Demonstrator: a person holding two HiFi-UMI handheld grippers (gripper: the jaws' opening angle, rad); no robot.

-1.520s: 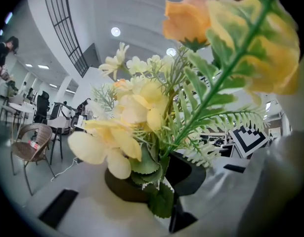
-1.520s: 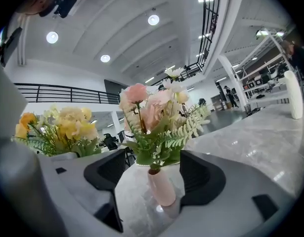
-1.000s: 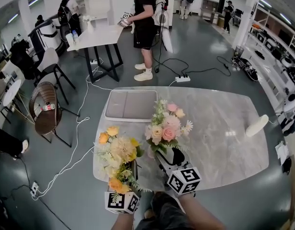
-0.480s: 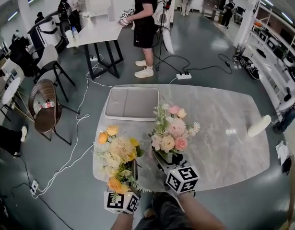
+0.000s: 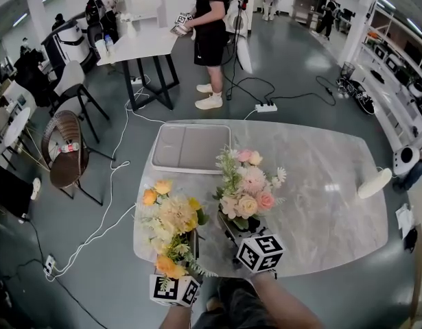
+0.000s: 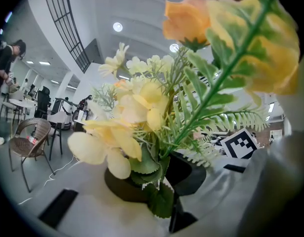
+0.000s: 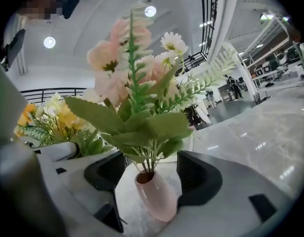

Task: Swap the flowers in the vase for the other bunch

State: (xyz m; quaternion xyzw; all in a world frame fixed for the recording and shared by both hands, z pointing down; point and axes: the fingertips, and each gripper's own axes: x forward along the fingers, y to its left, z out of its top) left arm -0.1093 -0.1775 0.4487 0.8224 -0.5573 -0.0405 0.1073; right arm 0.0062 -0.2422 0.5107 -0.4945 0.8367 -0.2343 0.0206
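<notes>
The yellow and orange bunch [image 5: 169,214] stands up from my left gripper [image 5: 191,240], which is shut on its stems at the table's near left edge. In the left gripper view its blooms [image 6: 142,112] fill the picture and the stems run down between the pads of the gripper [image 6: 164,184]. My right gripper [image 5: 232,229] is shut on a small pink vase [image 7: 156,196] holding the pink and white bunch [image 5: 246,187]. The vase leans a little between the black pads [image 7: 198,174]. The head view hides the vase behind leaves. The two bunches sit side by side, a short gap apart.
The grey marble table [image 5: 320,184] carries a grey tray [image 5: 186,148] at its far left and a white oblong object [image 5: 374,182] at its right edge. Beyond it a person [image 5: 211,33] stands by a white table [image 5: 138,46]. A wicker chair [image 5: 63,160] and cables lie to the left.
My right gripper has shifted a little to the right and lower, carrying the vase and pink bunch with it. The left gripper and yellow bunch have stayed put.
</notes>
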